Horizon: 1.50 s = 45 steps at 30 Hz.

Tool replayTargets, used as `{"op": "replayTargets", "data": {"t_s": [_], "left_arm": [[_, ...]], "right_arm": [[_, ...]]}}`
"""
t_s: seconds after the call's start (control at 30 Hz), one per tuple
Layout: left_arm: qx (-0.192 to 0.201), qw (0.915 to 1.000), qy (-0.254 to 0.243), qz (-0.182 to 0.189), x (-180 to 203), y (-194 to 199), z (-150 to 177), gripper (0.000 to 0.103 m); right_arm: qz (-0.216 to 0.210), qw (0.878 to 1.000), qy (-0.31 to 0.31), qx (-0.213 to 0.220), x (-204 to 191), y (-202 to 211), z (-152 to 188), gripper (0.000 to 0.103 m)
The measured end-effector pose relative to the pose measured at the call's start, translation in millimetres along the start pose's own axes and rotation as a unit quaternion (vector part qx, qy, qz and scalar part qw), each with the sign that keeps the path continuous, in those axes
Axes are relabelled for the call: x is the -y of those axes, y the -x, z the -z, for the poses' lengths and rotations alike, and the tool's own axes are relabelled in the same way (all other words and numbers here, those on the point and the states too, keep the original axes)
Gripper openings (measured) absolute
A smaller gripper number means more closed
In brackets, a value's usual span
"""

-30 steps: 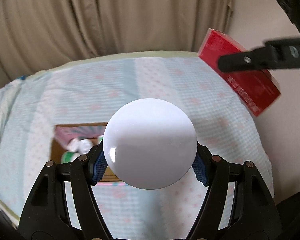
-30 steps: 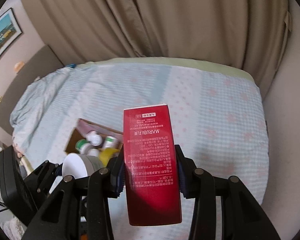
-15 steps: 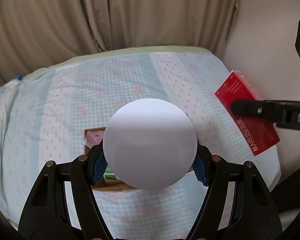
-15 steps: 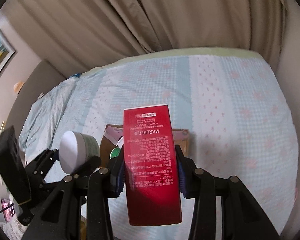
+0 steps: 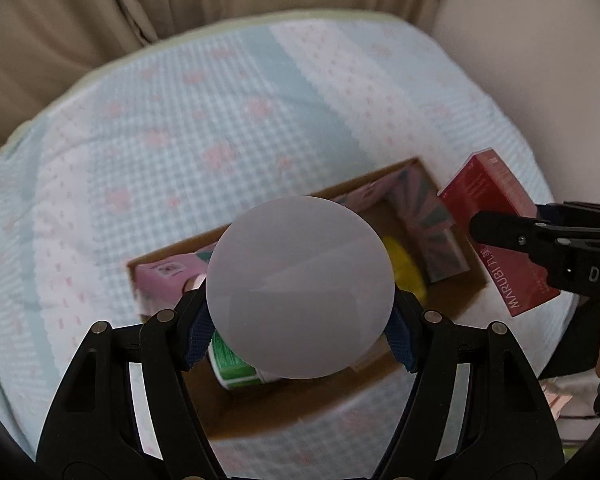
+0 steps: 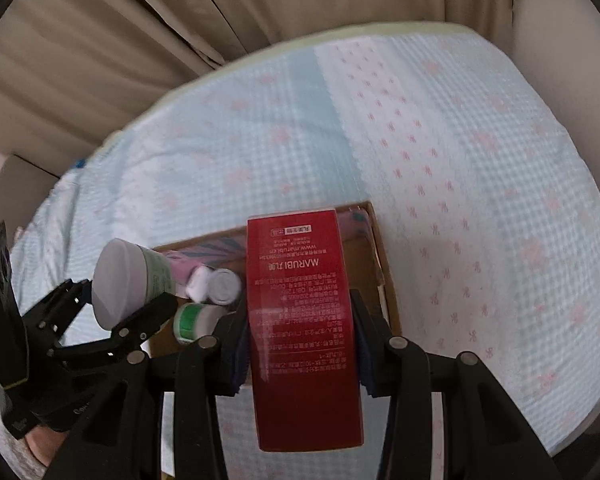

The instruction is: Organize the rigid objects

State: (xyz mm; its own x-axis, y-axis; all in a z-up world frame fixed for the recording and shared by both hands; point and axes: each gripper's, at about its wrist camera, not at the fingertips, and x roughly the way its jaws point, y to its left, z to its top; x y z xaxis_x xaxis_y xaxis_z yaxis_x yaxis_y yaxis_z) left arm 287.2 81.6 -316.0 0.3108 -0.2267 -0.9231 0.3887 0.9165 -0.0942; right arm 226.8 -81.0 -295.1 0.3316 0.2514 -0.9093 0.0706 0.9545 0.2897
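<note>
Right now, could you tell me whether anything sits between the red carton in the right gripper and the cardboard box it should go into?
Nothing visible does: the red carton, held in the right gripper, hangs over the cardboard box, near its right side.

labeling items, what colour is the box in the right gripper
Red, with white print on it. The box shows best in the right wrist view.

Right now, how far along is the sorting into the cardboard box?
Partly done: the cardboard box on the bed already holds a pink carton, a green-labelled bottle, a yellow item and small white containers. In hand: the left gripper grips a white-lidded jar, the right gripper a red box, both above the box. Left: setting both inside.
</note>
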Motion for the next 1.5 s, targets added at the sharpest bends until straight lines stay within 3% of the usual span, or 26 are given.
{"op": "replayTargets", "data": {"t_s": [0.23,0.5,0.57,0.6,0.63,0.67,0.7,0.83,1.13,1.5], "left_arm": [[-0.059,0.9983,-0.001,-0.001,-17,-63,2,0.068],[-0.091,0.9958,-0.002,0.000,-23,-91,-11,0.069],[-0.091,0.9958,-0.008,-0.002,-23,-91,-12,0.089],[-0.082,0.9966,-0.008,-0.001,-23,-87,-11,0.102],[-0.072,0.9974,-0.006,0.002,-23,-83,-11,0.103],[-0.068,0.9977,-0.006,0.005,-23,-80,-10,0.103],[-0.065,0.9978,-0.006,0.005,-24,-77,-10,0.103],[-0.059,0.9983,0.001,-0.007,-26,-65,-4,0.103],[-0.033,0.9992,0.017,-0.017,-22,-23,13,0.103],[0.030,0.9976,0.050,-0.038,-5,72,27,0.103]], "right_arm": [[0.018,0.999,0.004,-0.040,9,-59,-11,0.039],[0.038,0.997,0.006,-0.068,11,-93,-22,0.040],[0.048,0.997,0.000,-0.065,11,-96,-24,0.043],[0.046,0.997,-0.002,-0.059,12,-94,-24,0.057],[0.039,0.998,-0.005,-0.046,12,-89,-24,0.069],[0.036,0.998,-0.006,-0.042,13,-87,-24,0.098],[0.030,0.999,-0.003,-0.037,12,-83,-24,0.103],[0.046,0.999,0.010,-0.021,11,-72,-21,0.103],[0.027,1.000,0.000,-0.004,9,-41,-6,0.103],[0.038,0.999,0.008,0.035,-8,37,10,0.103]]}}
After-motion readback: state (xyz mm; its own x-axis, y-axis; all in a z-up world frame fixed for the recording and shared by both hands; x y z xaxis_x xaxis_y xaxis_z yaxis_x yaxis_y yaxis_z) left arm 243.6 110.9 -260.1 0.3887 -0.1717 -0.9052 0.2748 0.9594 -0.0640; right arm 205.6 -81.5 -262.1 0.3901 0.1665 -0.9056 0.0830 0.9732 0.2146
